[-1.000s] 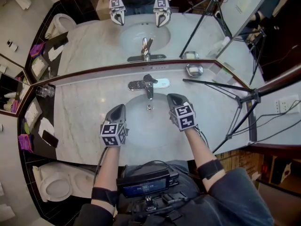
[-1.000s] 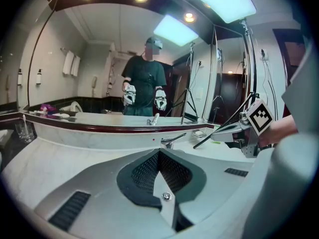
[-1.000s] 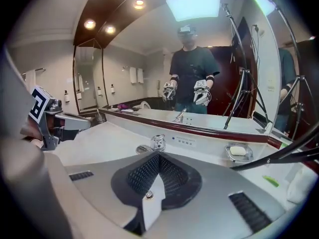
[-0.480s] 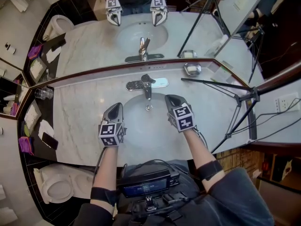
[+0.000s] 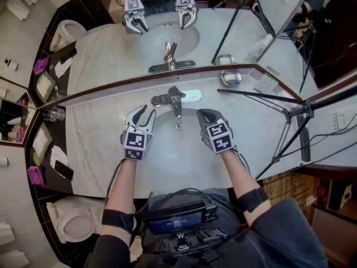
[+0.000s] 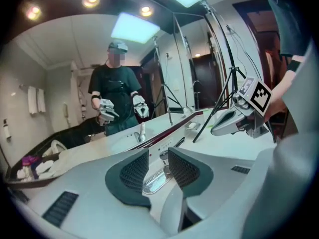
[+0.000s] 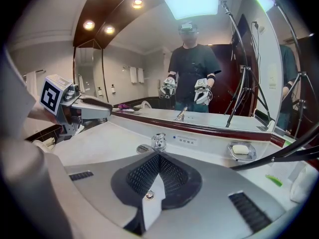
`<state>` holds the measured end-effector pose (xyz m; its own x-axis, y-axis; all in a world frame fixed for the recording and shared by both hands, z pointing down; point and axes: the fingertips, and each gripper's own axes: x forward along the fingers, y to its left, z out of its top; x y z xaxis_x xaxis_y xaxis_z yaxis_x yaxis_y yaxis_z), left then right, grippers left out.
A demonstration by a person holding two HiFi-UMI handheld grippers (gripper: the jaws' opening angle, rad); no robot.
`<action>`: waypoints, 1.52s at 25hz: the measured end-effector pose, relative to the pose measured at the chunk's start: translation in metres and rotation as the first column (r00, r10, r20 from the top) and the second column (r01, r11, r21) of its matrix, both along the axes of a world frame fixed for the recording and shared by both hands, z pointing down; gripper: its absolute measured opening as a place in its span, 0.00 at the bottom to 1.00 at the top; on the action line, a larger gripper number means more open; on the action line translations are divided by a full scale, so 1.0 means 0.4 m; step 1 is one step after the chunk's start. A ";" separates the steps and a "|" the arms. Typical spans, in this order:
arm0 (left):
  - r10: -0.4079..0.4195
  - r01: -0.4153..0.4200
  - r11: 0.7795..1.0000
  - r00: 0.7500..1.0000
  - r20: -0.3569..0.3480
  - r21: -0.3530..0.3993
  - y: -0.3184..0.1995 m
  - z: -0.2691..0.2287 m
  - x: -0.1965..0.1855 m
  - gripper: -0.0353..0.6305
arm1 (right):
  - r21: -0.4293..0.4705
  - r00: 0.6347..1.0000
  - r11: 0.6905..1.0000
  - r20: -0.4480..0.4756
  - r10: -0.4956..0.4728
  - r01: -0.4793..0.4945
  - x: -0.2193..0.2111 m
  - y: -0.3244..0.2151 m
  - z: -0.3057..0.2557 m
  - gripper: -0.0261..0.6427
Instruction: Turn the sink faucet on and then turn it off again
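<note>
Left gripper (image 5: 144, 115) hovers over the near left part of the sink basin (image 5: 179, 152). Its jaws have just been opening and stand partly spread. Nothing sits between the pads; the chrome faucet (image 5: 175, 99) shows through the gap, ahead of the tips and clear of them. Right gripper (image 5: 204, 116) hangs over the basin's right part, jaws pressed together and empty, with the faucet ahead of its tips and apart from them. Soap dish (image 5: 230, 78) lies further ahead, right of the right gripper, against the mirror (image 5: 111, 43) on the marble countertop (image 5: 95, 144).
</note>
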<state>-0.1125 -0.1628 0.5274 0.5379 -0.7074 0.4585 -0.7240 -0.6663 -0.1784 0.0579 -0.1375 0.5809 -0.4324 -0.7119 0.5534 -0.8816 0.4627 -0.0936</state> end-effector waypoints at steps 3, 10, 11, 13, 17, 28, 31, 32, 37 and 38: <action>0.100 -0.101 0.995 0.990 0.096 0.007 -0.021 0.030 0.046 0.33 | -0.002 1.000 1.000 -0.002 0.011 -0.011 0.010 -0.006 0.004 0.07; 0.293 -0.309 0.951 0.907 0.301 0.003 -0.059 0.123 0.164 0.47 | -0.004 0.998 0.999 -0.032 0.049 -0.050 0.070 -0.009 0.029 0.07; 0.309 -0.326 0.945 0.896 0.319 0.000 -0.065 0.135 0.177 0.49 | -0.002 0.998 0.998 -0.035 0.056 -0.056 0.077 -0.011 0.029 0.07; 0.337 -0.357 0.934 0.874 0.351 -0.007 -0.079 0.155 0.203 0.49 | -0.004 0.997 0.998 -0.036 0.069 -0.070 0.090 -0.013 0.027 0.07; 0.395 -0.420 0.907 0.824 0.407 -0.029 -0.091 0.195 0.256 0.49 | -0.015 0.996 0.996 -0.020 0.088 -0.089 0.107 -0.014 0.026 0.07; 0.450 -0.484 0.873 0.742 0.497 -0.067 -0.087 0.288 0.334 0.38 | -0.031 0.993 0.993 -0.020 0.113 -0.114 0.133 -0.013 0.034 0.07; 0.416 -0.466 0.884 0.749 0.515 -0.037 -0.097 0.284 0.333 0.28 | -0.041 0.993 0.993 -0.018 0.114 -0.114 0.137 -0.010 0.045 0.07; 0.409 -0.464 0.885 0.746 0.526 -0.030 -0.099 0.283 0.332 0.26 | -0.040 0.994 0.993 -0.020 0.111 -0.112 0.139 -0.011 0.058 0.07; 0.382 -0.459 0.889 0.737 0.557 -0.003 -0.101 0.283 0.338 0.17 | -0.054 0.995 0.993 -0.019 0.102 -0.103 0.125 -0.010 0.097 0.07; 0.381 -0.460 0.888 0.735 0.561 0.000 -0.098 0.284 0.338 0.17 | -0.062 0.995 0.993 -0.014 0.101 -0.102 0.116 -0.009 0.092 0.07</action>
<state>0.0227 -0.2021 0.6412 0.4928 -0.5413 0.6812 -0.1368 -0.8214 -0.5537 0.1043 -0.1411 0.6177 -0.3533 -0.7154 0.6028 -0.9248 0.3643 -0.1096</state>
